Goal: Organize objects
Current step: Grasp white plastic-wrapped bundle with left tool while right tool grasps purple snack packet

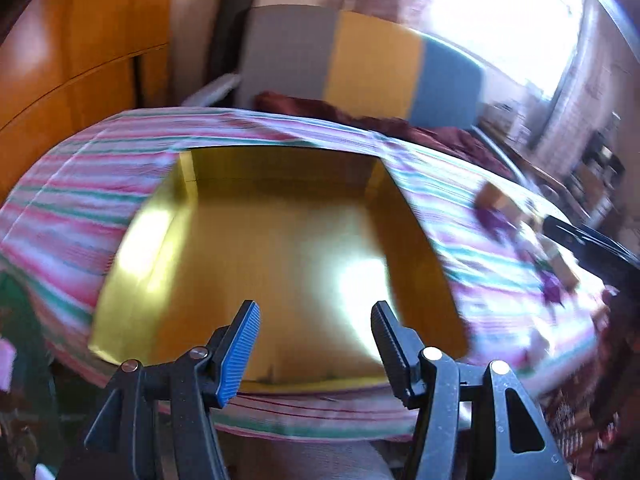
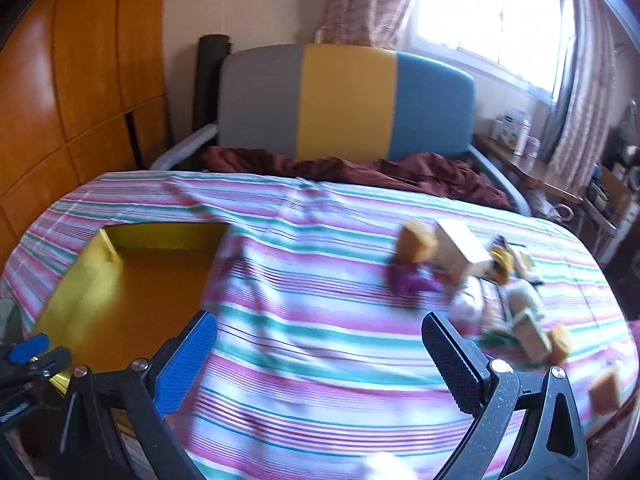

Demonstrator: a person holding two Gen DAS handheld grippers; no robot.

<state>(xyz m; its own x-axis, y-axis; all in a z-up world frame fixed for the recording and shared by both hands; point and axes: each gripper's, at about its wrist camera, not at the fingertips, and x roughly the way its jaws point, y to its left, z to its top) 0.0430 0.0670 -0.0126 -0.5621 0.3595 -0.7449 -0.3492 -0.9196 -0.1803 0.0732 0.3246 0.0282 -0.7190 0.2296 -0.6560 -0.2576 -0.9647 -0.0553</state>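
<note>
I see the gold box (image 1: 248, 264) lying open-topped on the striped bedsheet (image 2: 320, 360), long axis toward the headboard (image 2: 344, 104); blurred toys (image 2: 460, 264) scattered rightward. My left gripper (image 1: 314, 344) and right gripper (image 2: 320, 364) both gape, empty.

The box (image 2: 132, 280) lies on the bed (image 2: 320, 352), toward its left side, open side up. Nothing shows inside the box. Right of the box, well apart from it, a cluster of blocks (image 2: 460, 256) and small toys (image 2: 410, 282) lies on the bed. More blocks (image 2: 560, 344) lie farther right of the box, nearer the bed's right edge. Behind the box, at the far end of the bed, a blanket (image 2: 360, 172) lies bunched against the headboard (image 2: 344, 100). A wardrobe (image 2: 80, 80) stands left of the box, off the bed. A side table (image 2: 536, 176) stands far right of the box, beyond the bed, below the window (image 2: 492, 8).
</note>
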